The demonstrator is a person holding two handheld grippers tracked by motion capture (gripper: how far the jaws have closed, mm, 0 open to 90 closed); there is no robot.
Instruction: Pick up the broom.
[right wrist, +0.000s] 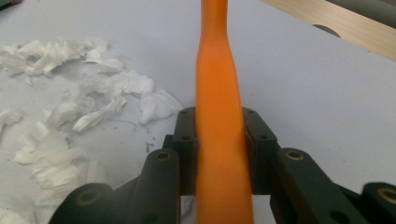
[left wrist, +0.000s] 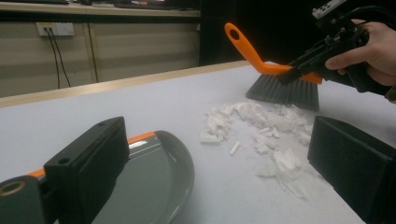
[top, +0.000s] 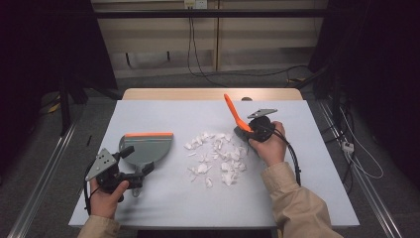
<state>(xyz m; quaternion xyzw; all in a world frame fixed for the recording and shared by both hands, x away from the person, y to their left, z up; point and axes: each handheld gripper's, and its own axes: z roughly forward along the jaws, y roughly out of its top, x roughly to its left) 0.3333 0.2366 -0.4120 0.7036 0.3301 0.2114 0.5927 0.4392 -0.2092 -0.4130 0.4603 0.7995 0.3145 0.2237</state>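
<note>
Now the right claw (top: 246, 130) pinches the orange brush (top: 235, 116) at the far edge of the paper scraps (top: 215, 156) mid-tabletop (top: 163, 201); the left claw (top: 140, 174) seems to grip the dustpan (top: 147, 147). Next, probably, the brush must sweep the scraps toward its lip.

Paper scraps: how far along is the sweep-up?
Done: the right claw is shut on the brush, and the dustpan sits by the left claw. In hand: the bristles stand at the edge of the paper scraps. Left: all scraps lie on the table; none are in the pan.
</note>
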